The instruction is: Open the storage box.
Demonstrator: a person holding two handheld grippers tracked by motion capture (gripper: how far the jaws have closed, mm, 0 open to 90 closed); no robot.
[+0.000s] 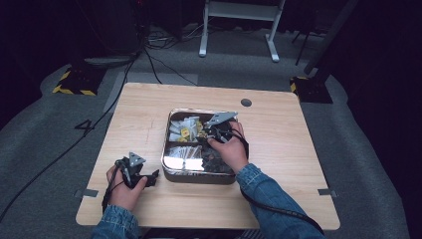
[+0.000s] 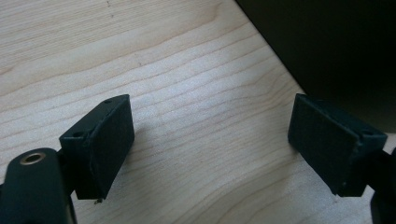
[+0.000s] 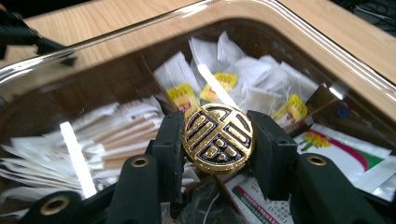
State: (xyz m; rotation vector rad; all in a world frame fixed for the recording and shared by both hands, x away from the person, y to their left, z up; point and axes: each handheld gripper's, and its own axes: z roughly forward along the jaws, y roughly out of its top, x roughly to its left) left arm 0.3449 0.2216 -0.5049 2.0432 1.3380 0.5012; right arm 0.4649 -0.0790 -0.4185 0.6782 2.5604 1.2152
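Right gripper: pinching a round gold embossed coin above the metal tray.
Left gripper: jaws spread, resting on table.

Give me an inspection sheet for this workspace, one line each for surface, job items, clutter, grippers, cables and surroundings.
Surface: light wooden table, bare apart from the tray.
Job's things: gold embossed disc clamped over the divided metal tray, which holds white sachets and wrapped sticks.
Clutter: nothing seen.
Grippers: right gripper shut on the disc; left gripper open with nothing between its jaws, low over the table beside the tray.
Cables: black cable trails from the right gripper; more run across the floor.
Surroundings: grey carpet, white stand legs, dark room.
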